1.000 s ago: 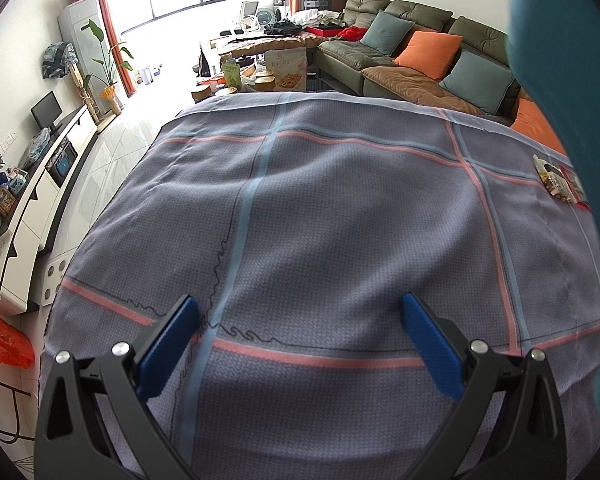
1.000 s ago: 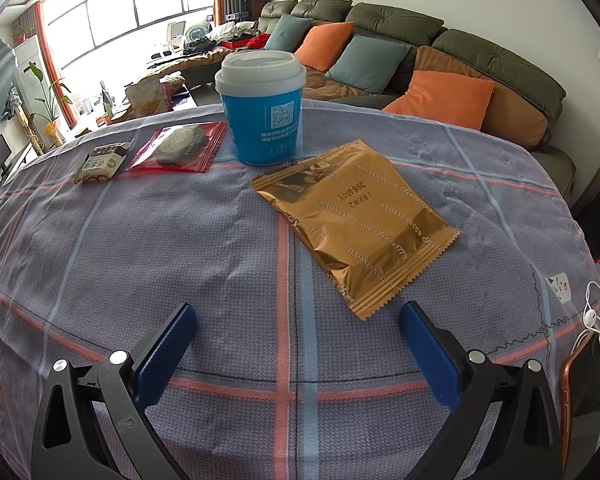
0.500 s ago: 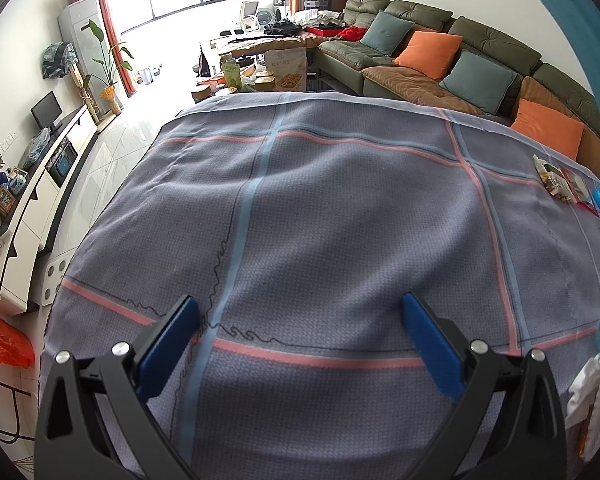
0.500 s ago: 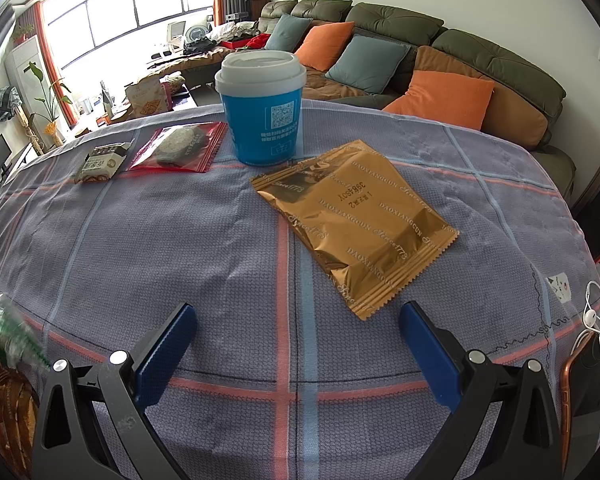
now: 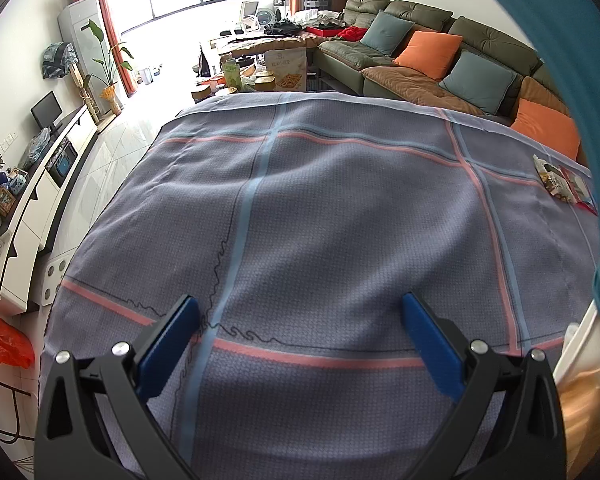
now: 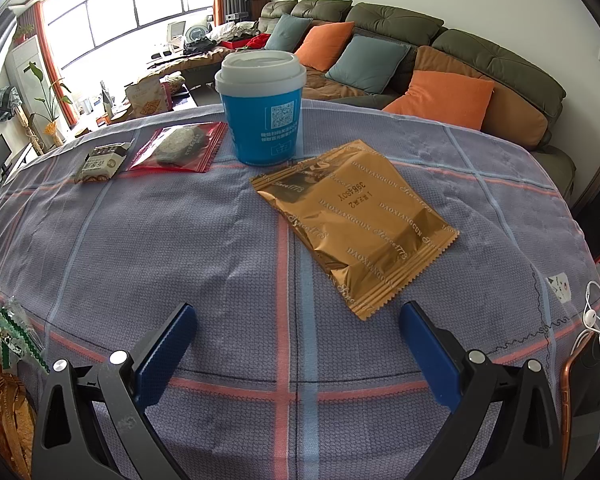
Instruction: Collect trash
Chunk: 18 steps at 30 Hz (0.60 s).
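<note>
Grey waffle-weave tablecloth with pink and blue stripes. On it: a crinkled gold foil snack packet, a blue paper cup with white plastic lid upright just behind it, and to the left a red clear-windowed pouch and a small printed wrapper. Right gripper spread wide, empty — gold packet's corner lies just ahead. Left gripper likewise released, over bare cloth.
</note>
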Each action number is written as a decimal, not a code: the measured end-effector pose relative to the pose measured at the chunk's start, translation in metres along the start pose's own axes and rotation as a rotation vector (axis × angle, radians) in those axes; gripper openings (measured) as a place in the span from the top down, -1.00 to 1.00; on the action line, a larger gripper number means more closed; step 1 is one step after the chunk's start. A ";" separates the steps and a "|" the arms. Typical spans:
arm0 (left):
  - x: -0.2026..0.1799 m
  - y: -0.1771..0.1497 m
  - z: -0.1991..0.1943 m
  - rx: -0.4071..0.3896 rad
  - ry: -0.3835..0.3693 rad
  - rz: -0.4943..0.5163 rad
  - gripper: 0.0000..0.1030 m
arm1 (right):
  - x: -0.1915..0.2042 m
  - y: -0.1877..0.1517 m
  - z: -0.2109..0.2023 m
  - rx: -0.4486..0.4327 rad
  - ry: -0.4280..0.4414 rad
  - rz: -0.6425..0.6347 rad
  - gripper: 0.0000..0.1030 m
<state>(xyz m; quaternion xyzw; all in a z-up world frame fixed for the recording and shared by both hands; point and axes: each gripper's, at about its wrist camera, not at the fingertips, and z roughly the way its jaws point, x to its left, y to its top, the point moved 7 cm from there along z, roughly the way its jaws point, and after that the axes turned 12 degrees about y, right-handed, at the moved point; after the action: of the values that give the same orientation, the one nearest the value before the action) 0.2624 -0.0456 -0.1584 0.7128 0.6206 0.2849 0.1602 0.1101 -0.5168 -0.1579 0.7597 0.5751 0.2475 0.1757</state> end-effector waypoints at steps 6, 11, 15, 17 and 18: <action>-0.001 0.000 -0.001 0.000 0.000 0.000 -0.95 | 0.000 0.000 0.000 0.000 0.000 0.000 -0.95; -0.001 0.000 -0.001 0.000 0.000 0.000 -0.95 | 0.000 0.000 0.000 0.000 0.000 0.000 -0.95; 0.000 0.000 0.000 0.000 0.000 0.000 -0.95 | 0.000 0.000 0.000 0.000 0.000 0.000 -0.95; -0.001 0.000 -0.001 0.000 0.000 0.000 -0.95 | 0.000 0.000 0.000 0.000 0.000 0.000 -0.95; -0.001 0.000 -0.001 0.000 0.000 0.000 -0.95 | 0.000 0.000 0.000 0.000 0.000 0.000 -0.95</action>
<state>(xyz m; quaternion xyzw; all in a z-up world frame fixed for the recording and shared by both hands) 0.2621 -0.0468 -0.1580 0.7128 0.6205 0.2850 0.1603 0.1099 -0.5171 -0.1580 0.7597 0.5751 0.2474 0.1759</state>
